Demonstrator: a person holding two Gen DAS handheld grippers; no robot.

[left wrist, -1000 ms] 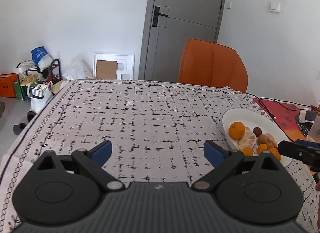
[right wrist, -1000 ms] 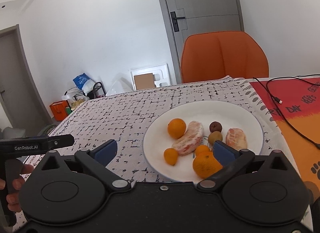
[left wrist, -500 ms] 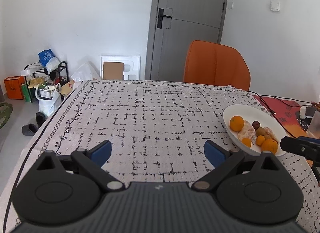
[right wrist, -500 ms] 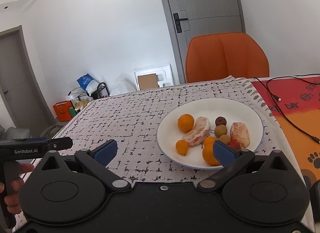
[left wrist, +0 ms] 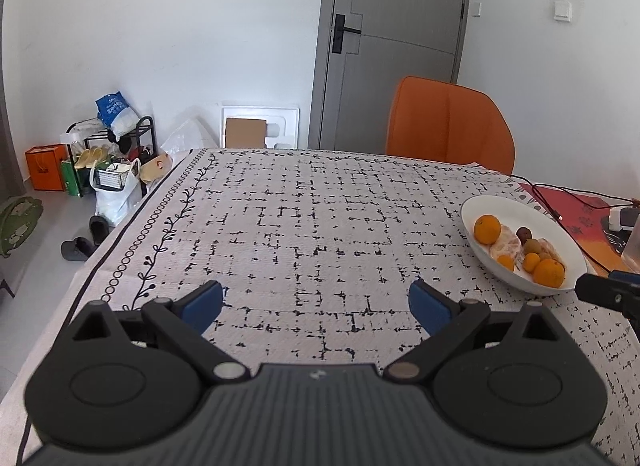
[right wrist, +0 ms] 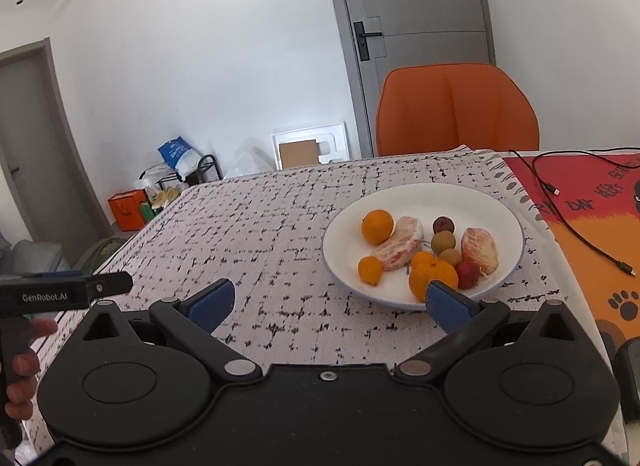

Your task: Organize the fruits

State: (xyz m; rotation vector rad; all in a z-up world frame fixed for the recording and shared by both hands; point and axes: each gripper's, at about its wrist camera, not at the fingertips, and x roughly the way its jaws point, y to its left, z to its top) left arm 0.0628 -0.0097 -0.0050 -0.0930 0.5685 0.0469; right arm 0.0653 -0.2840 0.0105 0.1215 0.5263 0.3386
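Observation:
A white plate (right wrist: 500, 209) holds several fruits: oranges (right wrist: 377, 226), peeled pomelo pieces (right wrist: 479, 250), small brown fruits (right wrist: 443, 242) and a red one (right wrist: 468, 274). It also shows at the right in the left wrist view (left wrist: 560, 234). My right gripper (right wrist: 328, 304) is open and empty, just in front of the plate, its right fingertip (right wrist: 444, 302) overlapping the near rim. My left gripper (left wrist: 316, 304) is open and empty over bare tablecloth, left of the plate.
The table carries a white black-patterned cloth (left wrist: 320, 225) and a red-orange mat (right wrist: 592, 217) with black cables (right wrist: 560, 201) on the right. An orange chair (left wrist: 450, 125) stands at the far edge. Bags and a shoe rack (left wrist: 108, 157) are on the floor left.
Both grippers have pulled back and risen from the plate; the plate now sits farther off in both views. Both stay open and empty.

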